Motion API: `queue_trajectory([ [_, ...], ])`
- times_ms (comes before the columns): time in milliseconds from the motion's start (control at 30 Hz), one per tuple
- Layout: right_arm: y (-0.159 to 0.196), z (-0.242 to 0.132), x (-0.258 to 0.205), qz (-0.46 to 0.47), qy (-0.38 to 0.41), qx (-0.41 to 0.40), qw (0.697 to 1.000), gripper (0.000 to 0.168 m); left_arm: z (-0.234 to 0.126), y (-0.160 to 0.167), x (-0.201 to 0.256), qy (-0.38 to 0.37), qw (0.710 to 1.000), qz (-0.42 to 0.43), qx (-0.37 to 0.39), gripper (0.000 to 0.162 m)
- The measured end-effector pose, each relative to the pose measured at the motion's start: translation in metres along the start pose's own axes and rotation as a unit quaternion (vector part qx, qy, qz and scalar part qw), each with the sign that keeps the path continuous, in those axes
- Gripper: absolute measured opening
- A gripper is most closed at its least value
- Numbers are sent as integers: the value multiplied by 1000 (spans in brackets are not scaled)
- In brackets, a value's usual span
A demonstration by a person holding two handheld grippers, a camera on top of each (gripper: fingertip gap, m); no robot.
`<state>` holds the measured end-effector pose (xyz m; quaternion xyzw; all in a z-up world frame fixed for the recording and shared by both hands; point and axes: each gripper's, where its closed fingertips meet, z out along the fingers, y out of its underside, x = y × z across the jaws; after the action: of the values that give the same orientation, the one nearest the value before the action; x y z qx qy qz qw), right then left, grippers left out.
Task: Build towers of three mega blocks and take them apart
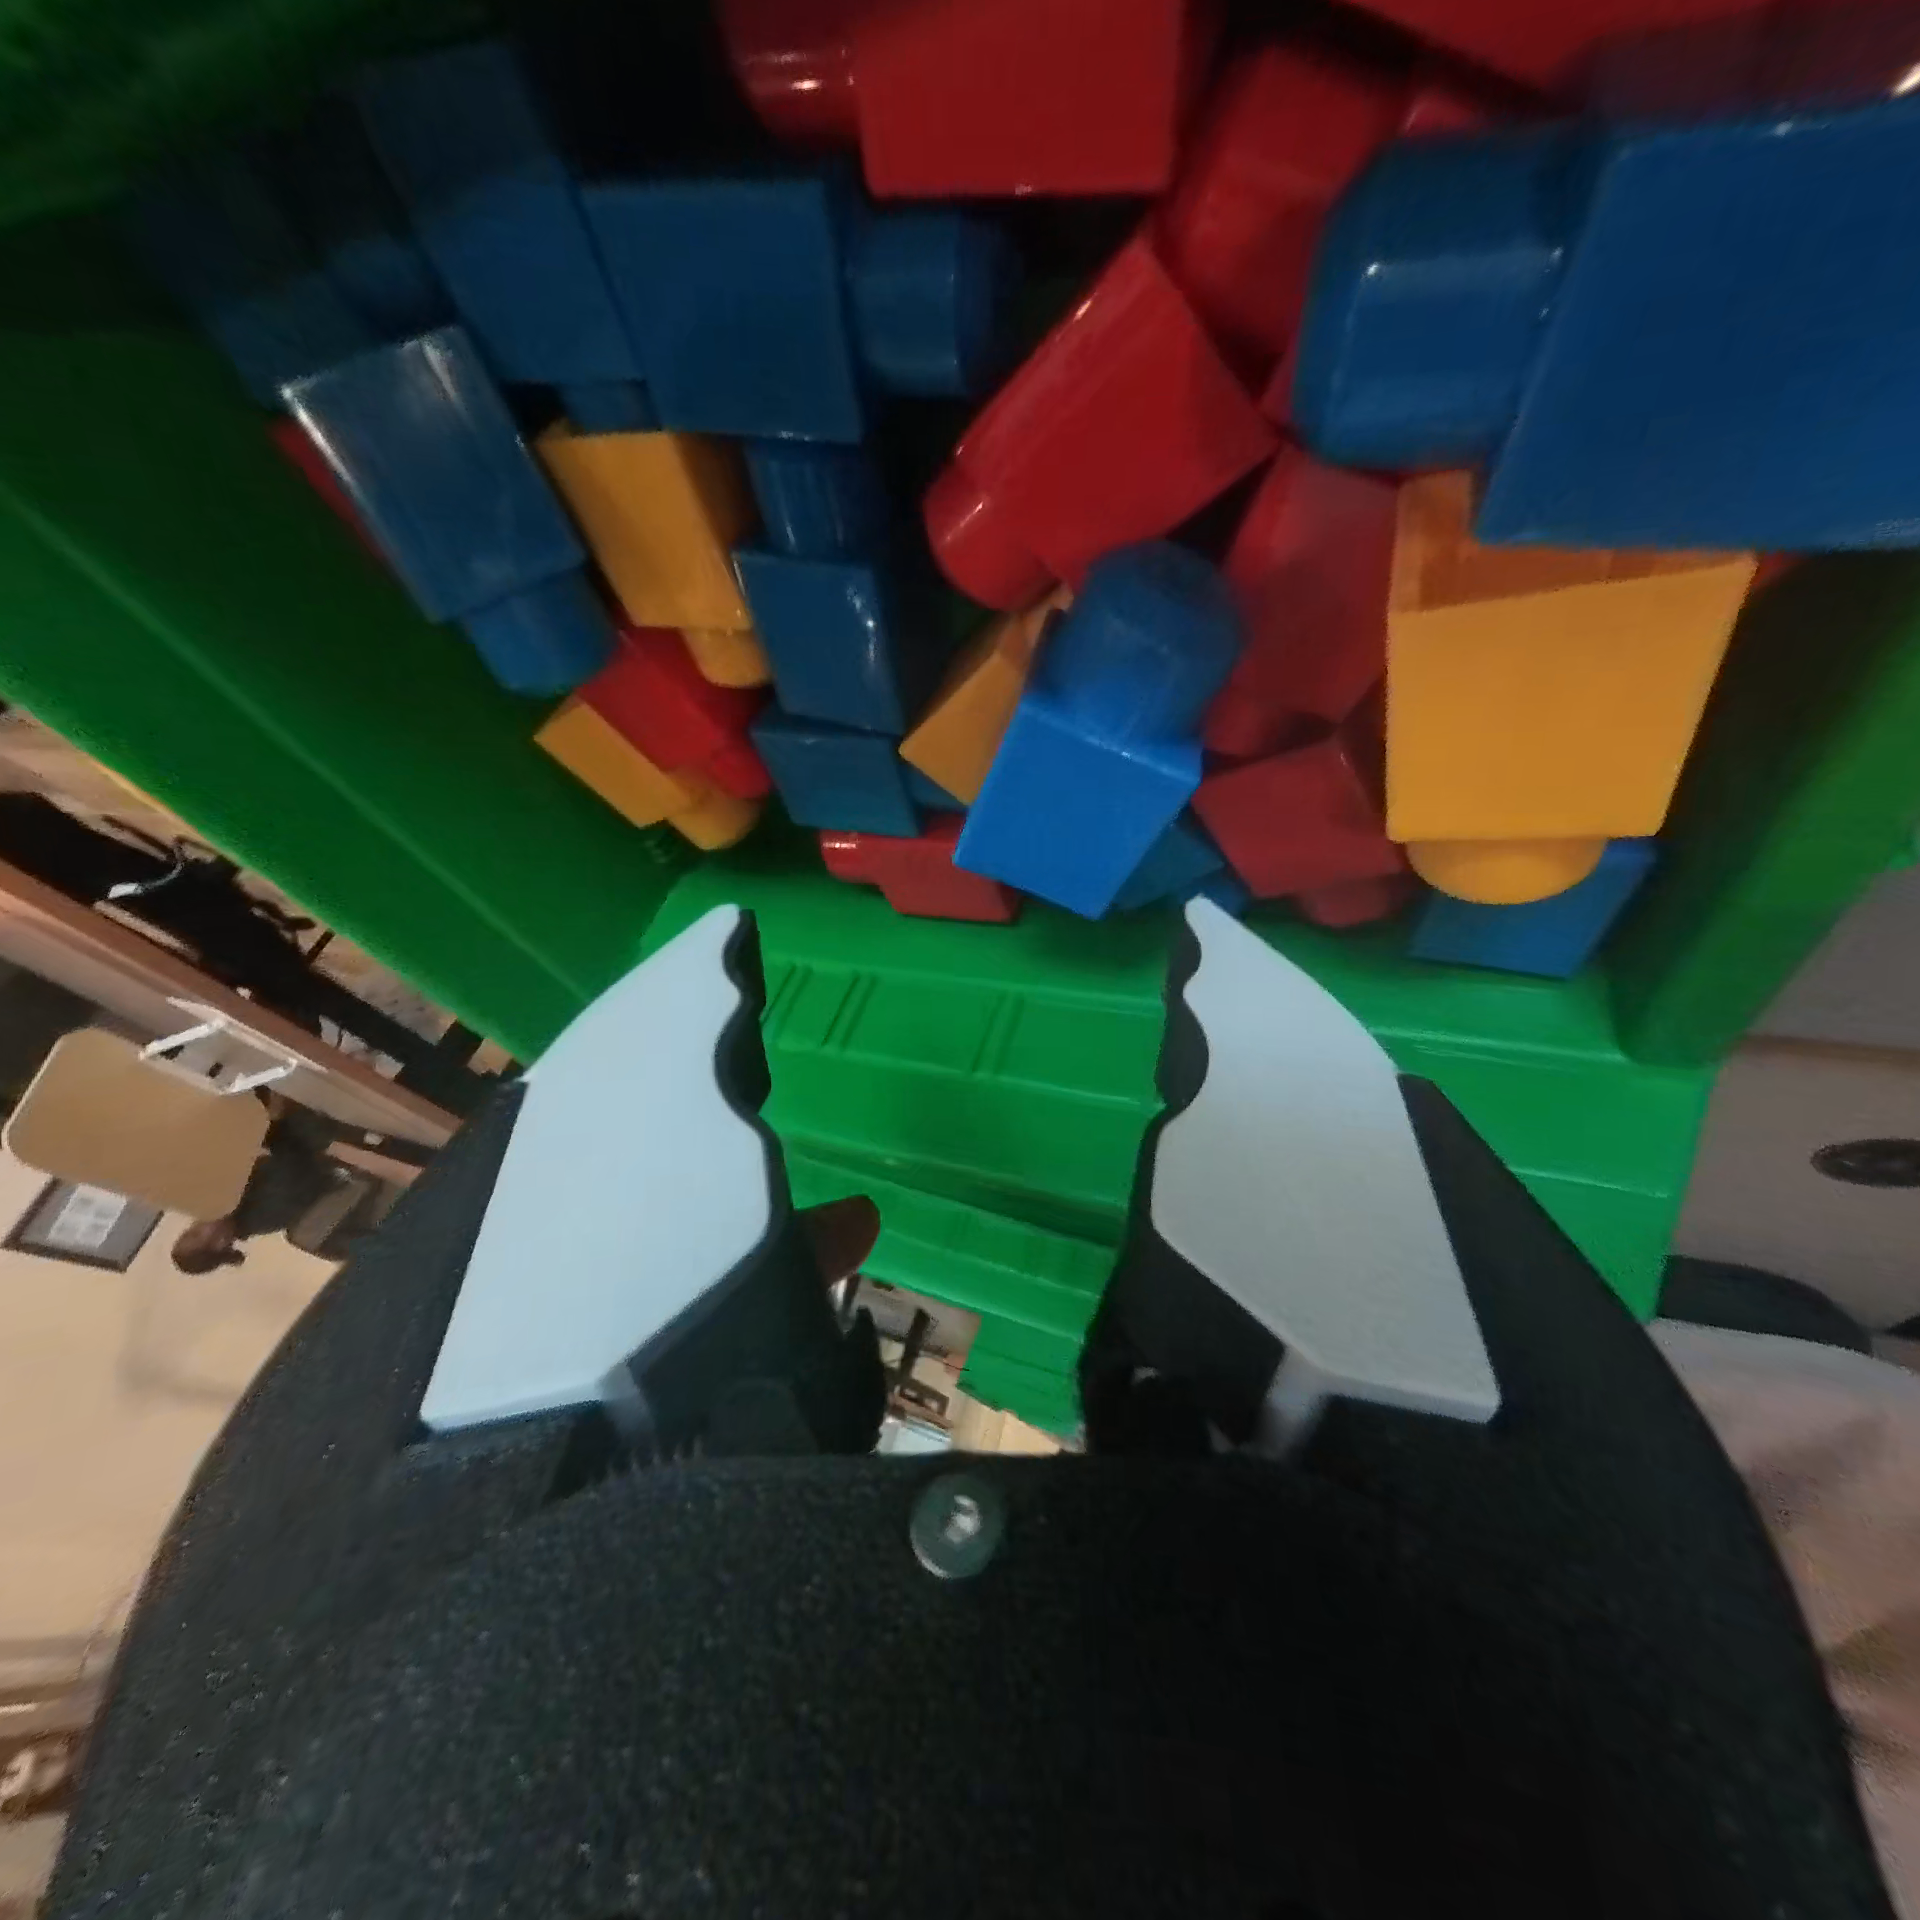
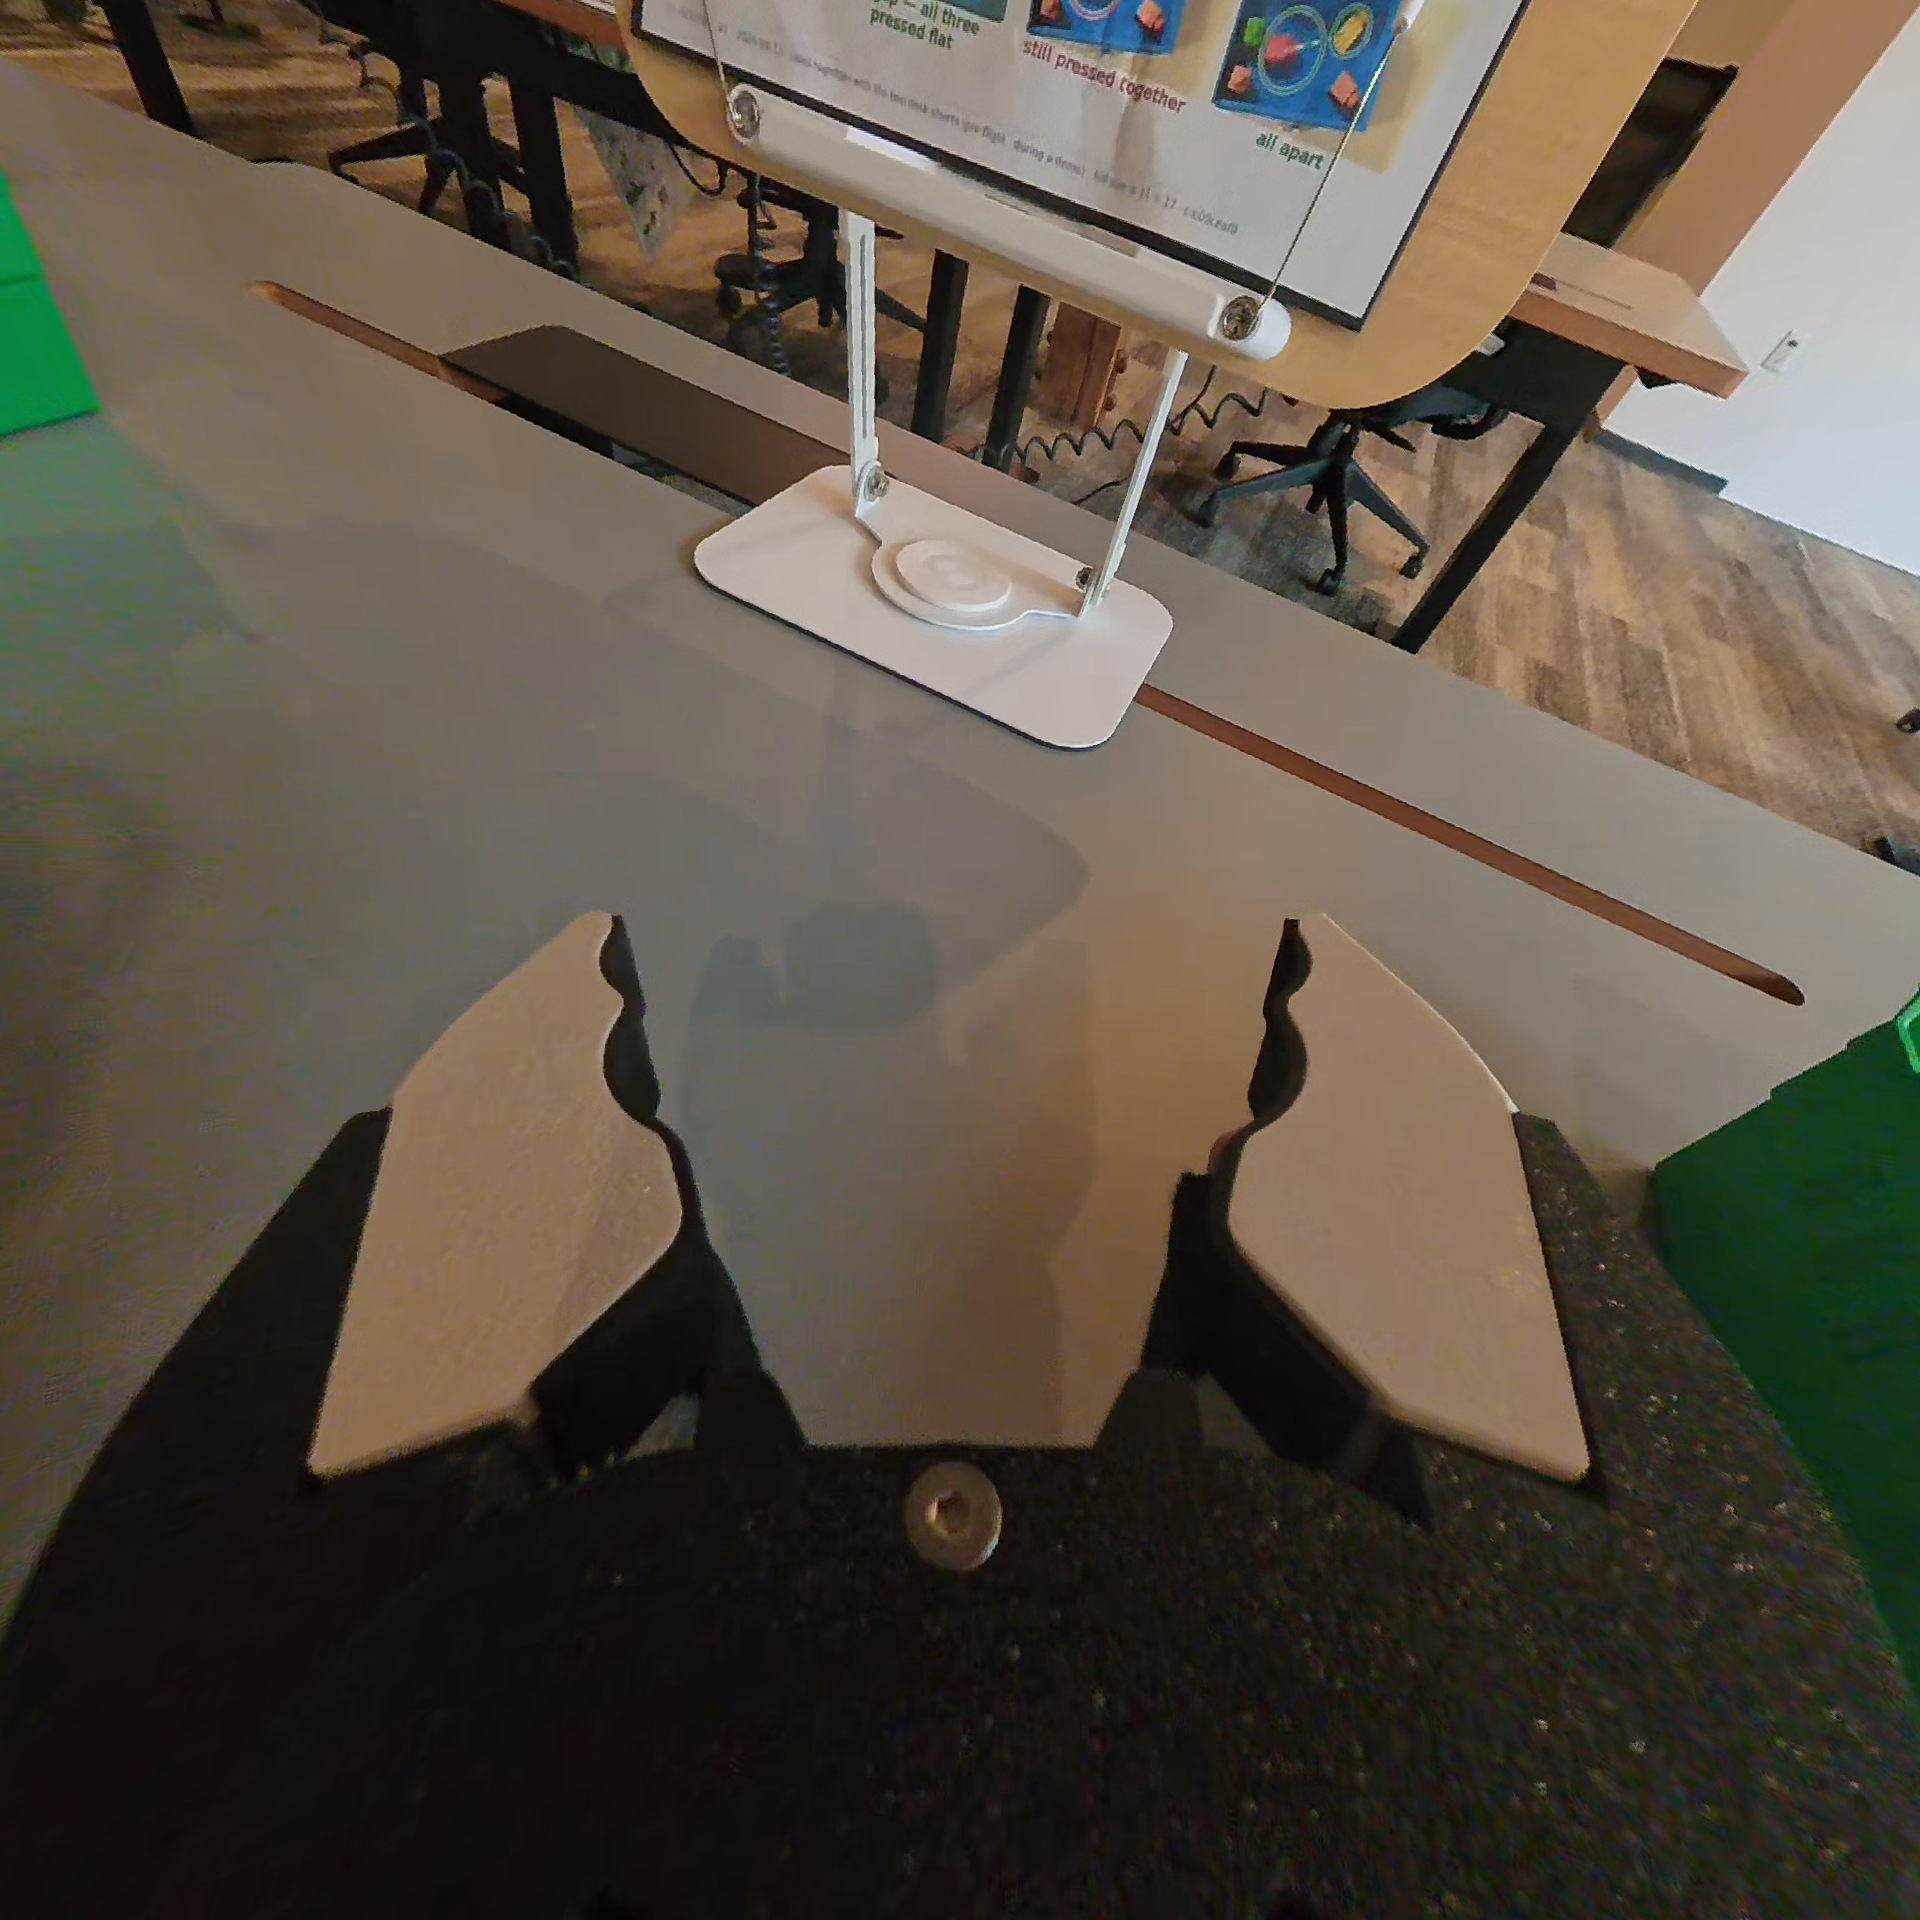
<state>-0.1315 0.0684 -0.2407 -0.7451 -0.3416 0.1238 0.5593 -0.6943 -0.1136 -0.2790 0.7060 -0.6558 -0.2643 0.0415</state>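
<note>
Left wrist view: left gripper (image 1: 961, 935) released, nothing between jaws, tips at green bin (image 1: 966, 1049) rim. Blue block (image 1: 1091, 758) just beyond tips, slightly right of centre, atop heap of blocks (image 1: 831, 468); long axis tilted, stud pointing away and up-right. Bin packed with blue, red, yellow pieces.

Right wrist view: right gripper (image 2: 951, 935) released, empty, above bare grey table (image 2: 416, 727); no block ahead. White stand (image 2: 935, 613) with board (image 2: 1039, 156) beyond. Likely next: left, clearly nearer, to pick blue block.
</note>
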Motion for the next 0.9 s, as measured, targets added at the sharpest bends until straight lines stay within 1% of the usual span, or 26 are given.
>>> queue_trajectory([
  [233,1,0,3,3,6,0,1000,112,16,-6,8,38,999,26,-1,62],
  [300,1,1,2,2,6,-1,1000,112,20,-8,11,46,999,25,4,56],
  [400,1,1,2,-1,8,-2,1000,112,26,-7,17,59,998,21,0,42],
  [500,1,1,2,1,8,0,1000,111,24,-5,18,67,997,-25,22,39],
  [600,1,1,2,1,5,-2,1000,111,14,-2,10,46,990,-113,71,37],
  [667,1,2,0,0,3,-3,1000,110,1,-4,-4,12,973,-188,130,38],
  [700,1,2,-1,-1,2,-3,1000,110,-7,-7,-12,-8,960,-225,166,37],
  [800,0,2,-3,-1,-3,-2,1000,110,-38,-19,-37,-63,908,-314,270,37],
  [900,0,1,-5,0,-7,-1,1000,109,-70,-41,-57,-102,853,-363,361,37],
])
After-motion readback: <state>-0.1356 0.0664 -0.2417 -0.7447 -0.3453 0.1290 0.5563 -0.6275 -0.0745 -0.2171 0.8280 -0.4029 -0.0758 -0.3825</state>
